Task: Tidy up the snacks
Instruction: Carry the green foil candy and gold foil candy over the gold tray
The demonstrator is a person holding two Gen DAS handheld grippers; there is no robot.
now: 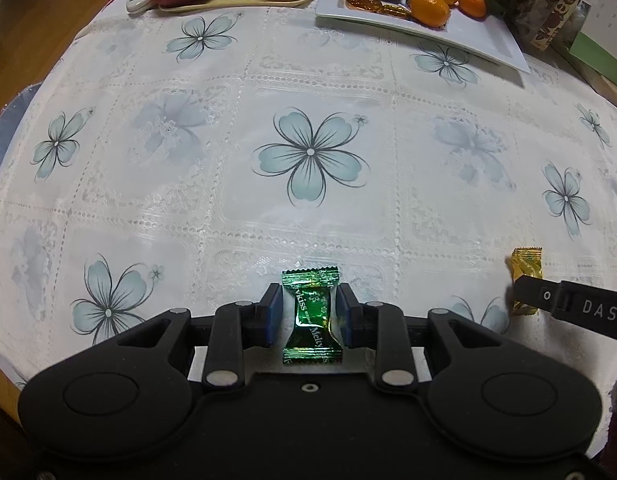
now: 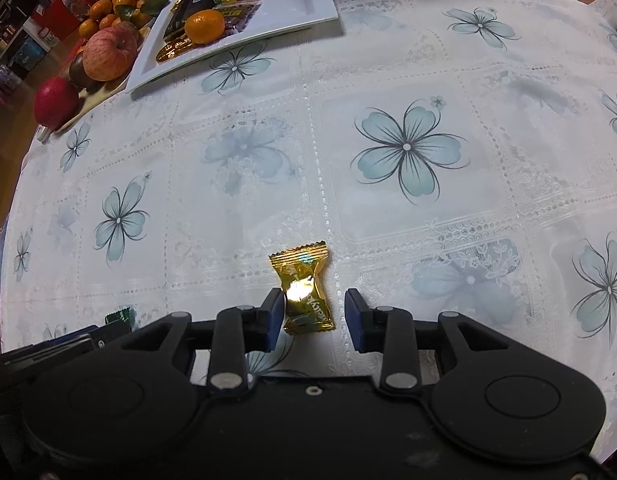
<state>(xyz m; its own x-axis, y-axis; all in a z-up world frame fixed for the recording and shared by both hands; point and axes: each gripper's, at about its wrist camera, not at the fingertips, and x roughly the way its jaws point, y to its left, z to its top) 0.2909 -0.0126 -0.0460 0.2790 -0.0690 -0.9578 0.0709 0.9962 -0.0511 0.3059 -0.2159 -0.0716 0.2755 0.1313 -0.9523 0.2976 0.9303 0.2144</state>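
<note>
- The left gripper (image 1: pixel 310 314) had its two fingers (image 1: pixel 273 312) partly closed on one green candy (image 1: pixel 311 320), both pads against the wrapper's waist, just above the tabletop (image 1: pixel 308 208).
- The right gripper (image 2: pixel 314 314) stood partly open; one gold candy (image 2: pixel 306 294) lay between its fingers, touching the left pad, clear of the right.
- Well beyond the gold candy sat one white tray (image 2: pixel 308 4) with mandarins, at least three (image 2: pixel 204 26).
</note>
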